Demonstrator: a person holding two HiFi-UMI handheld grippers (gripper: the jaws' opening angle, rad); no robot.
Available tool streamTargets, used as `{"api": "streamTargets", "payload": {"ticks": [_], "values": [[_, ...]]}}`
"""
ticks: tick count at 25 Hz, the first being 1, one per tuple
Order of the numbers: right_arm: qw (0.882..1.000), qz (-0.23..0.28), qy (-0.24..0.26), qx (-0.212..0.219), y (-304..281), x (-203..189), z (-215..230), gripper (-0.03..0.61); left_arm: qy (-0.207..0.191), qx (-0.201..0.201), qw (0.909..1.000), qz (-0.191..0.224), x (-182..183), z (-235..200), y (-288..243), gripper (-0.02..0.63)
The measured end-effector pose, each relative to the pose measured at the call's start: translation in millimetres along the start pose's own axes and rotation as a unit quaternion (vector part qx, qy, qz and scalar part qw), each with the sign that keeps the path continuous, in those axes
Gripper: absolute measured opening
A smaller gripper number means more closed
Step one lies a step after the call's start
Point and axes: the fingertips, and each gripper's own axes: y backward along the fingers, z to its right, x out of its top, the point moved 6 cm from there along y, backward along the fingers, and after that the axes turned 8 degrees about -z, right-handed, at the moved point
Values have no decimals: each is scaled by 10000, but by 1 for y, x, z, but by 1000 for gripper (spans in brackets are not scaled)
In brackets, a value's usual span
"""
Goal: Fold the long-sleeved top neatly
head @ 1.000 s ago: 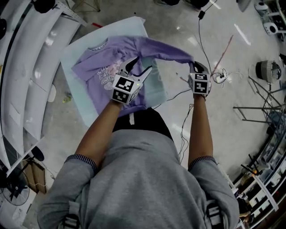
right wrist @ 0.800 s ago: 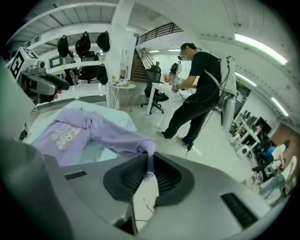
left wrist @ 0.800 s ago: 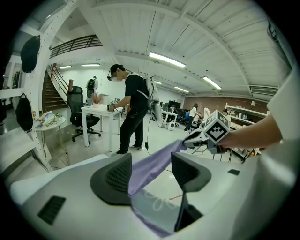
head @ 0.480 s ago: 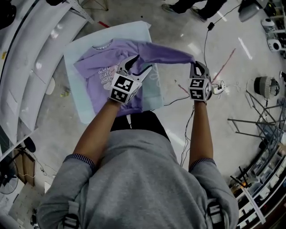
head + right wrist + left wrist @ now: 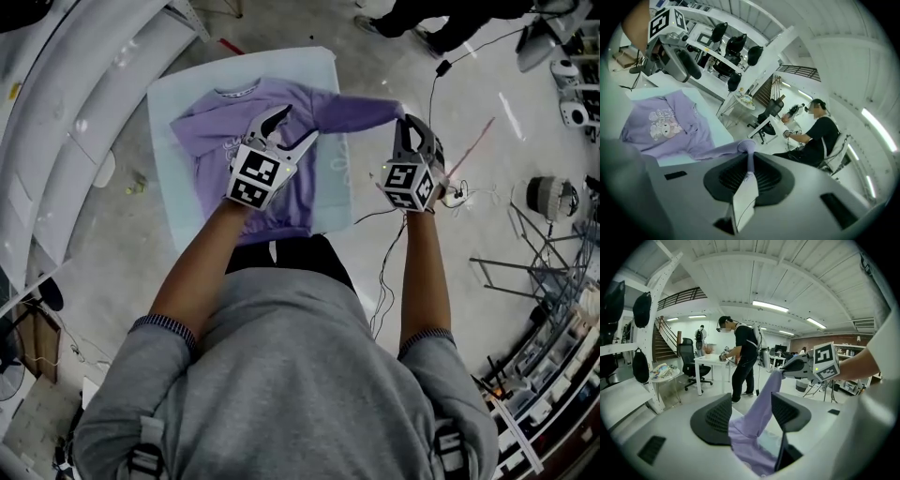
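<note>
Lifted and rolled since a second ago, the right gripper (image 5: 405,124) pinches the cuff of the lilac cotton long-sleeved top (image 5: 246,141), sleeve stretched sideways. The body lies collar away, hem toward the person, on the pale-blue rectangular mat (image 5: 173,202). The left gripper (image 5: 296,126), jaws spread, hovers above it.

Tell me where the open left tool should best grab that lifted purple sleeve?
Probably near the shoulder end of the sleeve, where it rises off the top. The right gripper, shut on its far end, holds it stretched into a narrow band that runs between the left gripper's open jaws, so coming from the person's side suits.
</note>
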Motion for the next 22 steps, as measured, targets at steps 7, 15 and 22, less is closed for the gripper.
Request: {"api": "streamTargets", "payload": {"ticks": [7,15,22], "values": [[9986,397,355,-2,4,66,-22,44,132,276,9995,118,-8,-37,32,291],[9901,1059,919,32,-1,135,-67,44,357,619,9973,171,-33,-79,69,291],[9769,1445,1511,442,-15,178,-130,44,373,927,9950,72,-69,-107,95,291]]}}
